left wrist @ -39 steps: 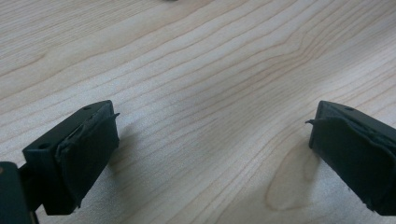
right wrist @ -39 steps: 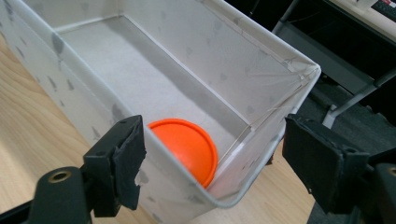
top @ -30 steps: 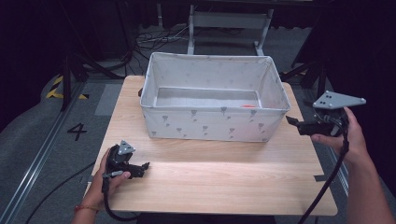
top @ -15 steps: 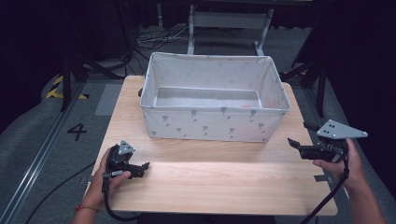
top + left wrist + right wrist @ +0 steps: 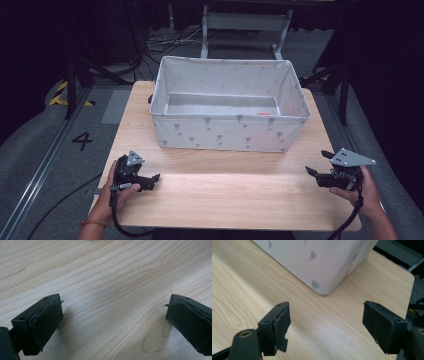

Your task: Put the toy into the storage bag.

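Down beside the bin [image 5: 230,131] came the right gripper [image 5: 317,175], jaws spread and empty; the left gripper [image 5: 153,180] rested on the bench [image 5: 225,200], likewise released. Next likely reaching into the bin.

The right gripper [image 5: 316,174] is coming down. A second ago it hangs up beside the far right corner of the fabric bin [image 5: 227,135], level with the bin's rim; half a second ago it is already lower and nearer, off the bin's right front corner. Now it sits low over the near right part of the wooden table [image 5: 240,192], well apart from the bin, with the hand [image 5: 361,186] drawn back toward the near edge. Its jaws point left across the table, parted with nothing between them, and in the right gripper view the bin's corner [image 5: 324,287] stands ahead of them.
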The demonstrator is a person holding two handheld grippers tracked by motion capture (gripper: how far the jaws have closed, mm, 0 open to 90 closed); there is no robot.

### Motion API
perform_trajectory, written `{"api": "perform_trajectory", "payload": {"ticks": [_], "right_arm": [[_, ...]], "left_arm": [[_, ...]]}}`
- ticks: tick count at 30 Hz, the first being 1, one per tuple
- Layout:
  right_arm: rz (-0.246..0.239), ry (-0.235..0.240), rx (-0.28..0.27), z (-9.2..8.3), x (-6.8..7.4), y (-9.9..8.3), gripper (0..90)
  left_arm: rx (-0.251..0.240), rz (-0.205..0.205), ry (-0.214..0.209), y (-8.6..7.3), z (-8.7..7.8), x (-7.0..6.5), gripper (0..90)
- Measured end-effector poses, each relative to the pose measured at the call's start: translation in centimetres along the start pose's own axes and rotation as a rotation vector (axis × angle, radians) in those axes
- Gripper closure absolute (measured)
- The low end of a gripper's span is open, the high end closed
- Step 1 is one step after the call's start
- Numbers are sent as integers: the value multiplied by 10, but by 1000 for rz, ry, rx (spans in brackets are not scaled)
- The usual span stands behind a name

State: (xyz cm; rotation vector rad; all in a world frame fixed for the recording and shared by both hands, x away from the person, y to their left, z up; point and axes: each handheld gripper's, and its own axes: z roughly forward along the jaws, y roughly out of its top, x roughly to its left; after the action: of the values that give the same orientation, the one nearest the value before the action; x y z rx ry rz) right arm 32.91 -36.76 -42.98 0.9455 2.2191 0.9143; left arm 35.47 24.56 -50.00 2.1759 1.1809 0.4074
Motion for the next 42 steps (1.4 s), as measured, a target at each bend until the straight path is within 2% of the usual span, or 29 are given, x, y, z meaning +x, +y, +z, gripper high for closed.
{"api": "perform_trajectory", "payload": {"ticks": [4, 9, 14, 15, 18, 20, 21, 22, 23, 26, 42], "right_arm": [[33, 21, 39, 11, 2, -17, 224], [70, 31, 55, 21, 8, -36, 211], [118, 66, 67, 26, 11, -51, 193], [117, 58, 73, 28, 11, -55, 191], [162, 80, 64, 30, 8, -61, 189], [172, 70, 67, 33, 7, -66, 184], [198, 82, 71, 35, 6, -69, 179], [198, 82, 71, 35, 6, -69, 179], [221, 107, 80, 36, 3, -70, 175], [227, 95, 86, 36, 3, -70, 151], [233, 101, 91, 36, 2, -70, 146]], "left_arm": [[1, -1, -1, 0, 0, 0, 13], [1, -1, -1, 0, 0, 0, 13], [3, 2, -2, 0, 0, 0, 8], [4, 4, -3, 0, 0, 0, 6], [4, 4, -3, 0, 0, 0, 5], [4, 4, -2, 0, 0, 0, 5], [6, 4, -2, 1, 0, 0, 5], [6, 4, -2, 1, 0, 0, 3], [6, 3, -4, 1, 1, 0, 3], [7, 1, -4, 2, 2, 0, 1], [7, 6, -11, 2, 2, 1, 1]]}}
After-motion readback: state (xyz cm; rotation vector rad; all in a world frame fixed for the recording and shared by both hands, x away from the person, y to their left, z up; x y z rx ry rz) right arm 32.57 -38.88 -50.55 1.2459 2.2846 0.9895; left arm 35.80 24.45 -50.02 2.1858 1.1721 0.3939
